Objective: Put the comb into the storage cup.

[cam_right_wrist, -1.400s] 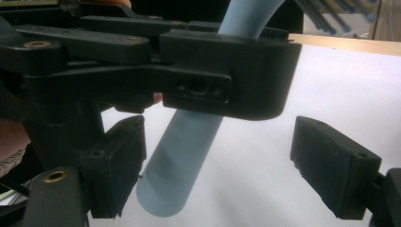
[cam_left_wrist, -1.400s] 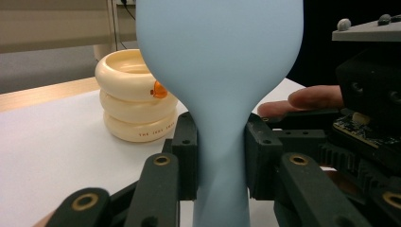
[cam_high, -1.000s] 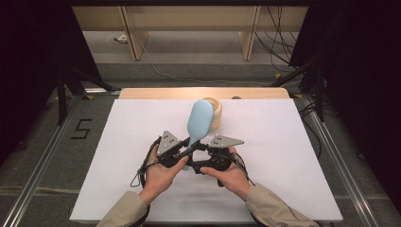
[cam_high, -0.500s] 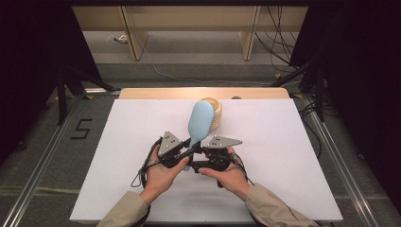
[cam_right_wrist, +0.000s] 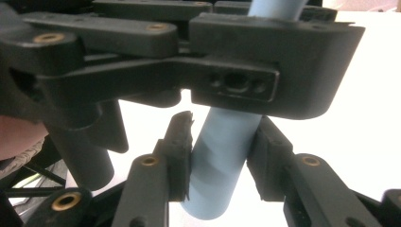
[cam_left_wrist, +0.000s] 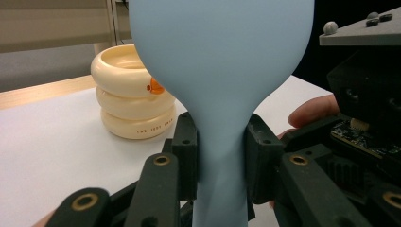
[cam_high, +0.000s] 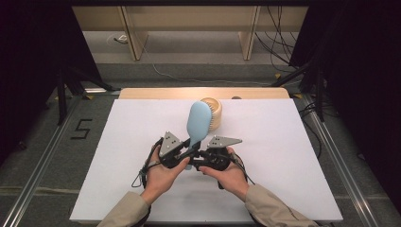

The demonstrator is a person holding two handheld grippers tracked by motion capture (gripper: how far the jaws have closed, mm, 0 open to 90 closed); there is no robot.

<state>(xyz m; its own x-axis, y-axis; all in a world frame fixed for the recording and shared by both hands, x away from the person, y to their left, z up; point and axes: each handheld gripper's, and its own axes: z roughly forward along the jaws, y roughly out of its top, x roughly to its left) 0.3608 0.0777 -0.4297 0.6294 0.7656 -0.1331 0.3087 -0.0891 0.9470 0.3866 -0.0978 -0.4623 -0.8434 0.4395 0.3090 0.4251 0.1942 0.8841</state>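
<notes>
High view – fixed above person's side, faces forward and down over white table (cam_high: 293,156), far off. Left gripper view rides low, close behind blue brush (cam_left_wrist: 222,71), facing cream ring stack (cam_left_wrist: 132,99). Right gripper view – closer still, at handle. All share brush (cam_high: 197,124).

Both forearms wear tan, beige-brown sleeves ending at the wrist. The left gripper (cam_high: 185,152) and right gripper (cam_high: 201,158) are matte black, each topped by a grey three-cornered plate (small round studs sit on one corner). Brass-coloured rivets mark the jaw linkages, and thin black cables trail back.
</notes>
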